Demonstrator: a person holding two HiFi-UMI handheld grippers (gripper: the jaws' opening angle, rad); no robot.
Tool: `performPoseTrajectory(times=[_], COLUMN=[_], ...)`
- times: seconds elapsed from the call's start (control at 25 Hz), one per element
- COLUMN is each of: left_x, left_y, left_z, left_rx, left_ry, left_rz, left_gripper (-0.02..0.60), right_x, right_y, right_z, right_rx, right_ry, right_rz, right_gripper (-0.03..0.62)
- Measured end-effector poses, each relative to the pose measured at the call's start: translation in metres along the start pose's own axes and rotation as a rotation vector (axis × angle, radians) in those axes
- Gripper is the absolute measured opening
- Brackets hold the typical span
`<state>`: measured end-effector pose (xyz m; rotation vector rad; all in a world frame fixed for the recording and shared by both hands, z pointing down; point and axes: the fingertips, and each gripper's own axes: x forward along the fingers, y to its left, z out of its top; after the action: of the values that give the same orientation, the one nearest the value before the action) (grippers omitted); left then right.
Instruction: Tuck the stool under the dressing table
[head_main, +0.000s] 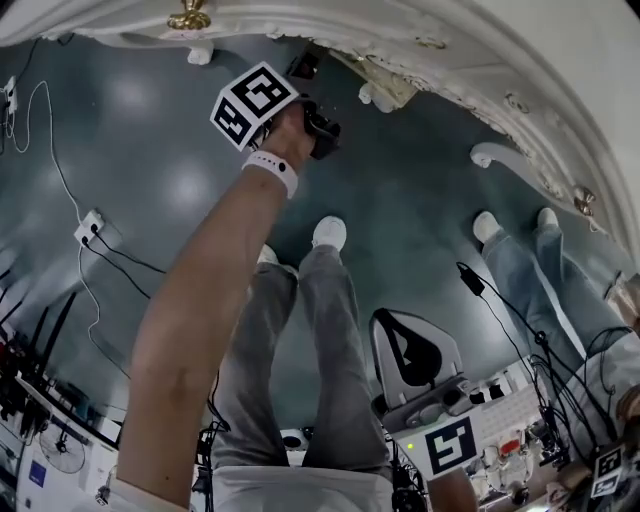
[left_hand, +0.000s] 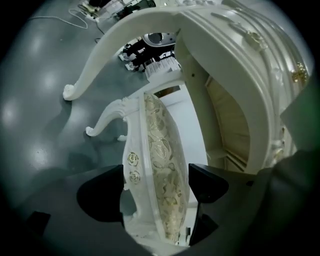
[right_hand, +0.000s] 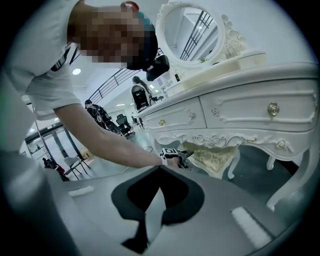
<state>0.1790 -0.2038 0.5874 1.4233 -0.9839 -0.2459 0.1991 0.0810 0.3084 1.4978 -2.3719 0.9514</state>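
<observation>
While the white dressing table (right_hand: 240, 107) arches over it, the stool (left_hand: 134, 172) stands largely beneath the tabletop, with its gold-patterned cushion (left_hand: 162, 150) facing up. The left gripper (left_hand: 156, 182) has its jaws spread around the seat's edge, pressing on the frame and the cushion. The right gripper (right_hand: 160, 170) is held beside the person's legs (head_main: 330, 350), its jaws closed together on nothing.

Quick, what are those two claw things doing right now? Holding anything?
Left gripper: clamped on the stool, across its cushioned seat edge.
Right gripper: jaws together, holding nothing.
</observation>
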Motion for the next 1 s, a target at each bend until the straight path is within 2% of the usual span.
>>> performPoseTrajectory(times=[0.2,0.24,0.28,0.32,0.4,0.52,0.84,1.0], left_x=[-0.028,-0.036,-0.045,-0.054,-0.072,-0.101,-0.177,-0.219], left_y=[-0.004,-0.003,-0.002,-0.002,-0.006,-0.017,-0.08,-0.113], left_z=[-0.02,-0.025,-0.031,-0.039,-0.057,-0.075,-0.087,-0.079], left_rx=[0.151,0.209,0.286,0.373,0.516,0.616,0.925,0.998], left_ry=[0.139,0.173,0.216,0.265,0.353,0.408,0.451,0.428], left_rz=[0.026,0.045,0.065,0.079,0.082,0.074,0.051,0.051], left_gripper=[0.399,0.363,0.252,0.173,0.084,0.013,0.009,0.009], right_x=[0.004,0.004,0.003,0.002,-0.001,-0.01,-0.042,-0.053], right_y=[0.017,0.02,0.023,0.025,0.028,0.03,0.032,0.04], right_z=[0.013,0.016,0.018,0.02,0.025,0.031,0.059,0.074], right_rx=[-0.007,-0.005,-0.004,-0.003,-0.003,-0.01,-0.032,-0.062], right_ry=[-0.008,-0.012,-0.016,-0.02,-0.026,-0.03,-0.058,-0.069], right_rz=[0.012,0.013,0.013,0.012,0.007,-0.006,-0.051,-0.041], right_gripper=[0.011,0.011,0.012,0.012,0.012,0.012,0.012,0.012])
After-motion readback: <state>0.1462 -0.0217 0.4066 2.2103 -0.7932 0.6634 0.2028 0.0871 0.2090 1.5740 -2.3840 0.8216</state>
